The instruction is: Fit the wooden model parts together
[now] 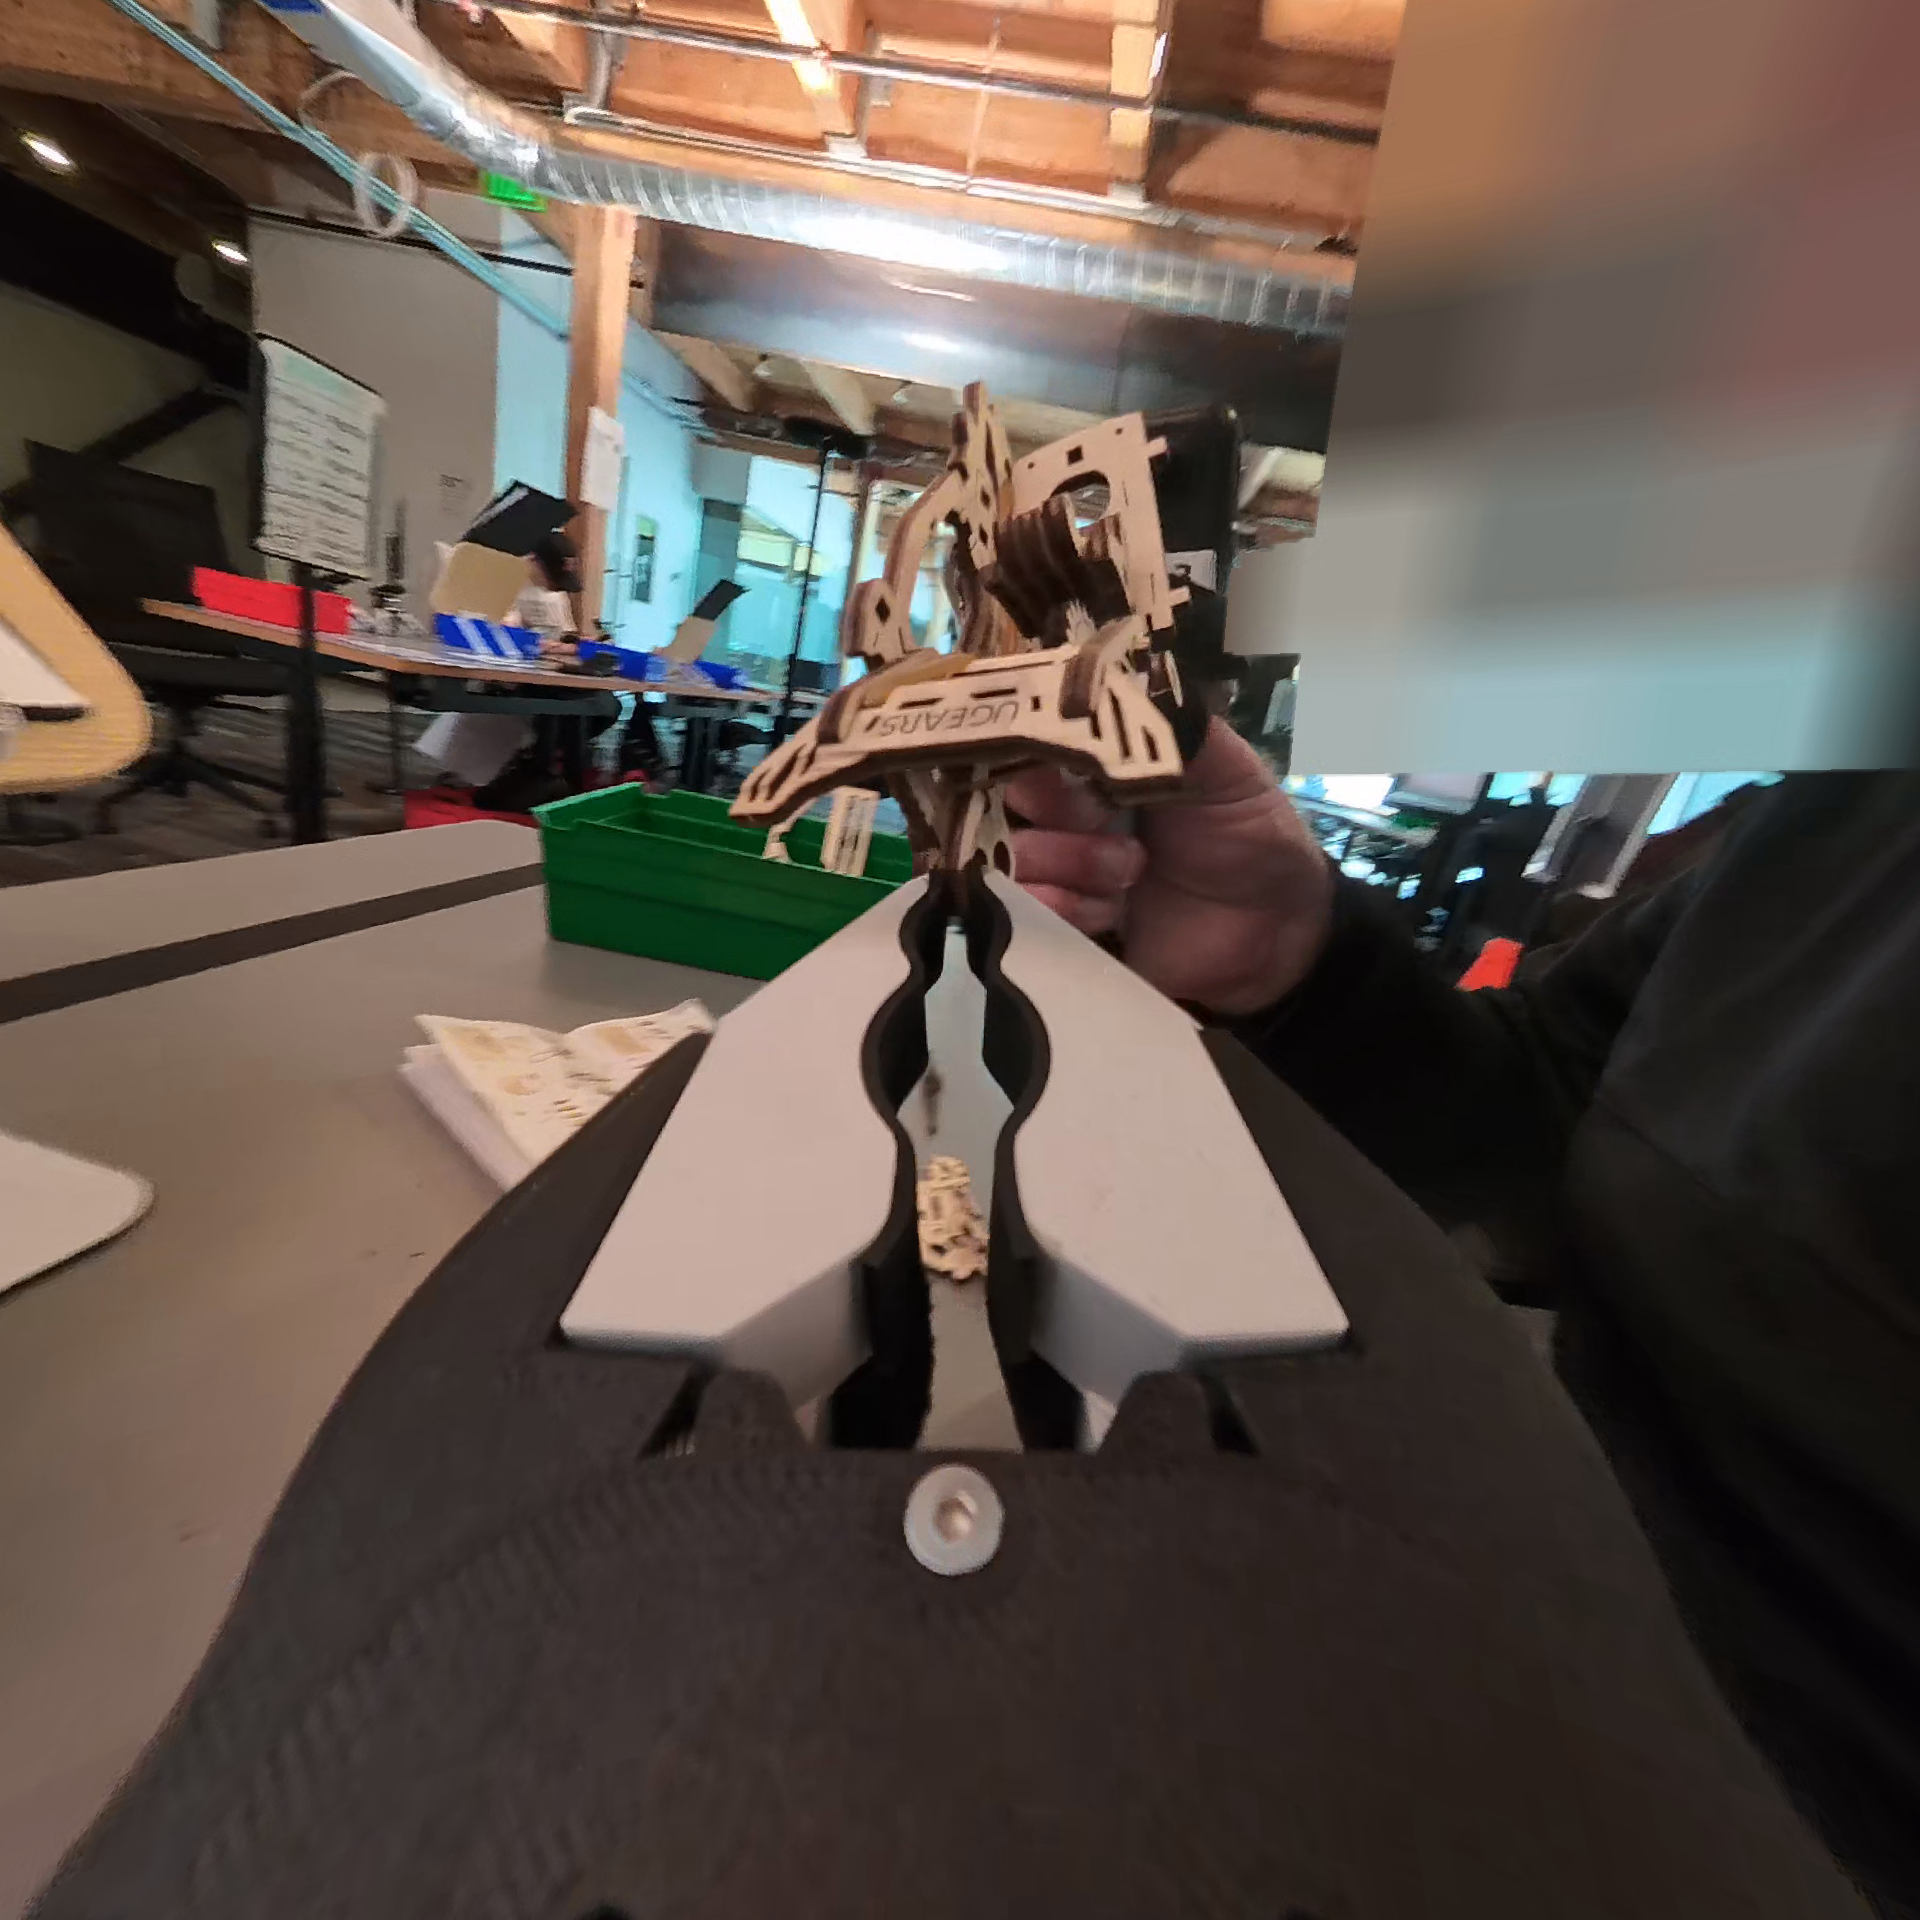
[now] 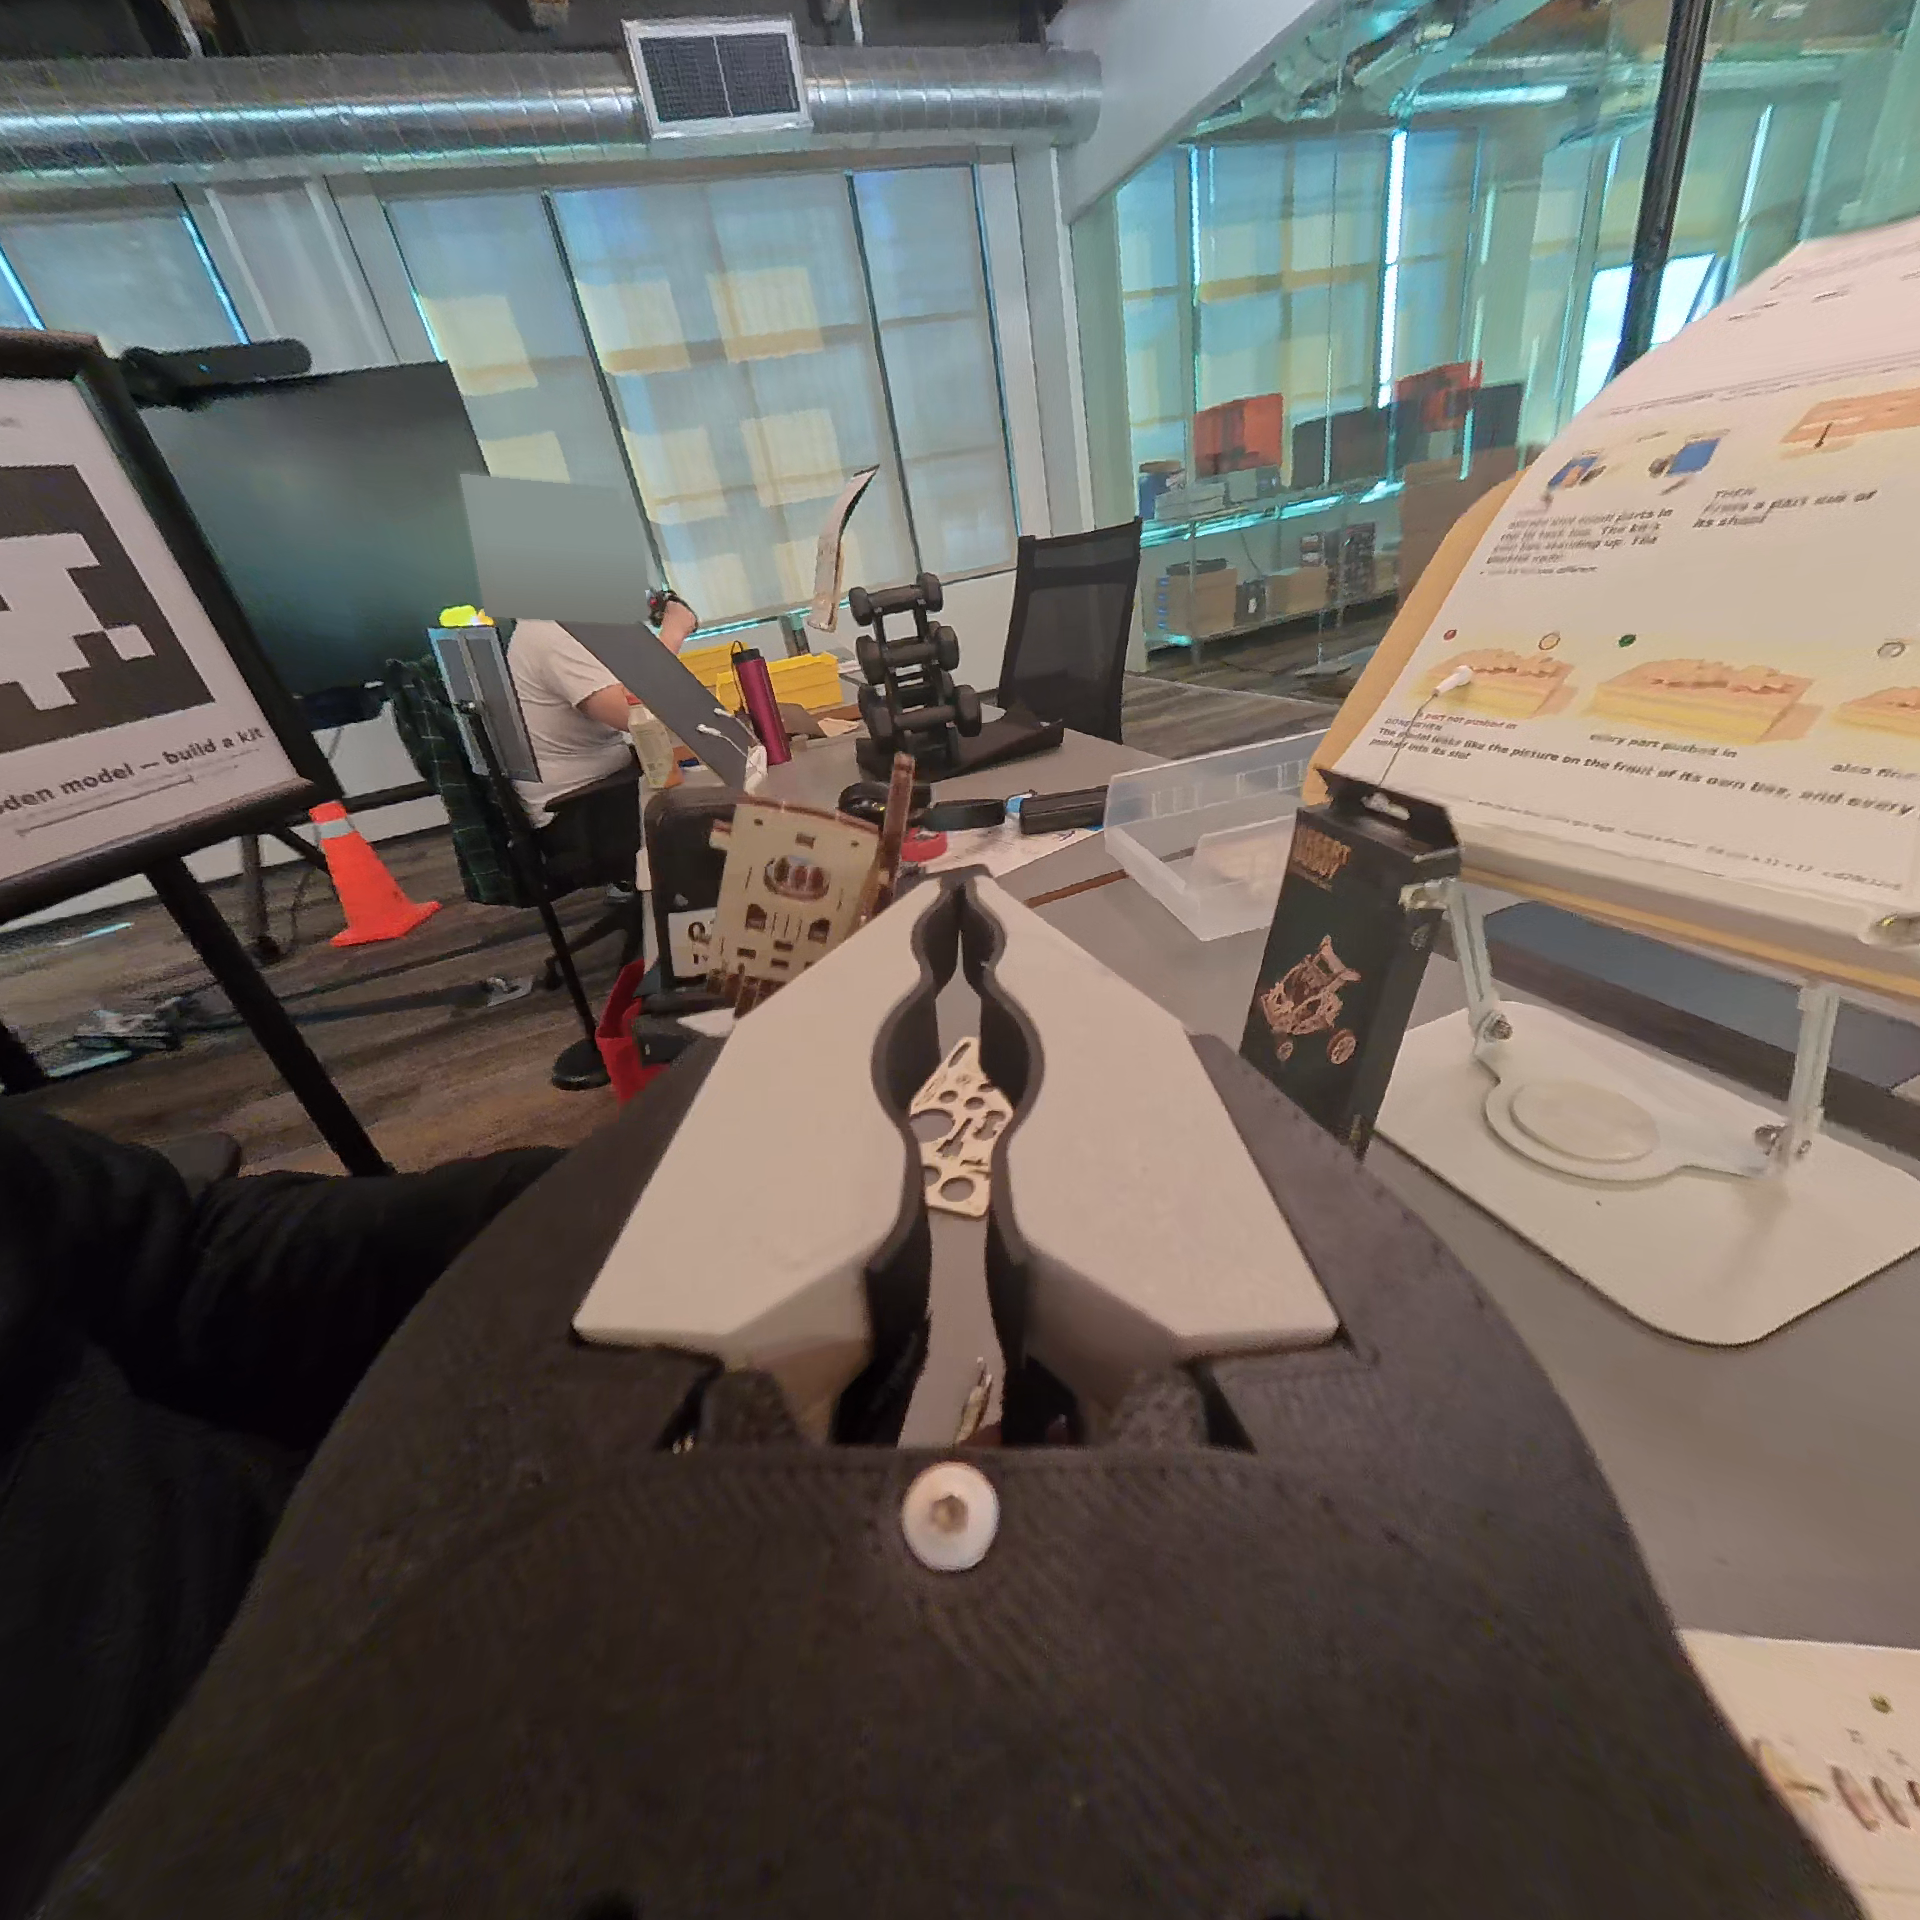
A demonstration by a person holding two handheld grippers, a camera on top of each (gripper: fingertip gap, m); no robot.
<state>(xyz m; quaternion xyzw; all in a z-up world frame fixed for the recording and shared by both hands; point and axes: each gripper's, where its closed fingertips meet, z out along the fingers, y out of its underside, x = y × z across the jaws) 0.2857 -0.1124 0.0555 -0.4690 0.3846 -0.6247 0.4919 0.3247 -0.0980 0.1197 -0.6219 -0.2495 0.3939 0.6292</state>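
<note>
There are two grippers (image 1: 961, 894) (image 2: 961, 894), one wooden model (image 1: 997, 644), one green bin (image 1: 686, 883), one black box (image 2: 1340, 977) and one orange cone (image 2: 369, 883).

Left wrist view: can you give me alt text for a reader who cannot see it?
The left gripper, jaws closed, pinches the bottom of a partly built wooden model held up above a grey table. A hand in a dark sleeve is just behind the model. A green bin with wooden pieces and a paper sheet sit on the table.
</note>
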